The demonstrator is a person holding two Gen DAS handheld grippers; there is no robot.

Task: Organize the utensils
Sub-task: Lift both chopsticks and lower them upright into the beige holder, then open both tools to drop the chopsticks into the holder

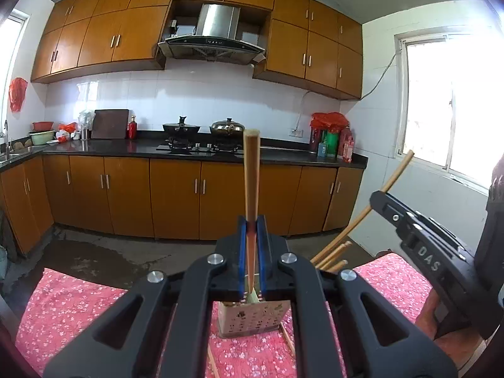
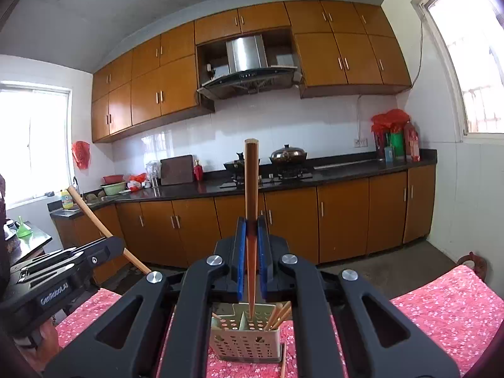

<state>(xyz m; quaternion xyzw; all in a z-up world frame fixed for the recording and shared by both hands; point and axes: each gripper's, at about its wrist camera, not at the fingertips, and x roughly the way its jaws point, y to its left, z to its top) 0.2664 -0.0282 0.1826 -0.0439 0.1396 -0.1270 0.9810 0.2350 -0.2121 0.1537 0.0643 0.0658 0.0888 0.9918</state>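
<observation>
Kitchen behind; each hand-held gripper, left (image 1: 252, 225) and right (image 2: 251, 225) marked "DAS", clenches a chopstick (image 1: 251, 176)

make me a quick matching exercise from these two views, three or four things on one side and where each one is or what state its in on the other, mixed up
Things:
1. left tool
2. perforated holder
3. lidded pot
4. red plastic bag

Places or states:
A. hanging on the wall near the window
B. shut on an upright chopstick
C. on the stove
D. on the pink floral cloth, chopsticks inside

Pairs: 1-B, 2-D, 3-C, 4-A
</observation>
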